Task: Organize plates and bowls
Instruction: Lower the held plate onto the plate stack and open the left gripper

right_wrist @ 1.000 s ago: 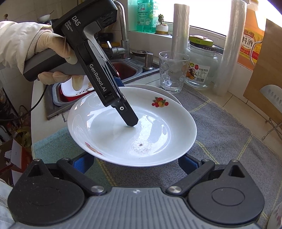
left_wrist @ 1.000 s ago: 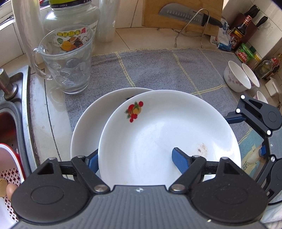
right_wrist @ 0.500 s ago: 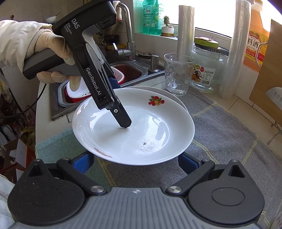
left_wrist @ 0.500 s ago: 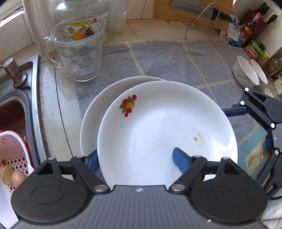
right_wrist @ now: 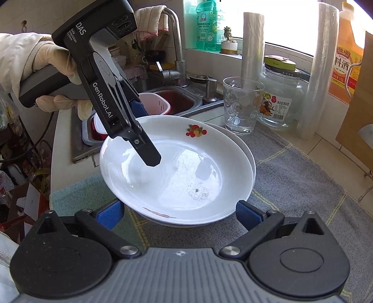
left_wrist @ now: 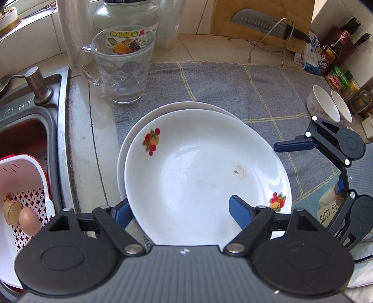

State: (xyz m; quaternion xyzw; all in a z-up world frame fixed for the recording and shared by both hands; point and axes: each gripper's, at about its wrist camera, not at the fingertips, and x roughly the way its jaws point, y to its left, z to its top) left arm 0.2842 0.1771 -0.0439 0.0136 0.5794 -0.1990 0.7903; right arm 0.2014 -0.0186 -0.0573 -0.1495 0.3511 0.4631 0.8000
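Plate [left_wrist: 205, 177] pinched by its near rim in the left tongs [left_wrist: 179, 209] sits off-centre over the lower plate [left_wrist: 177, 107]; centre it, then release. Right tongs [right_wrist: 179, 215] spread, idle.

A grey checked cloth [left_wrist: 233, 93] covered the counter; a glass mug [left_wrist: 121, 70] stood at its far left corner, just in front of a labelled glass jar [left_wrist: 130, 18]; a cleaver [left_wrist: 268, 26] lay against a wooden board [left_wrist: 233, 21] behind a wire stand; sauce bottles [left_wrist: 331, 58] clustered at the far right; in the sink [left_wrist: 21, 135], a white-and-red colander [left_wrist: 23, 186] held an egg [left_wrist: 28, 221] beside a piece of ginger [left_wrist: 11, 211]; a tap [right_wrist: 174, 46] draped with a rag stood behind, green detergent [right_wrist: 207, 25] on the sill.
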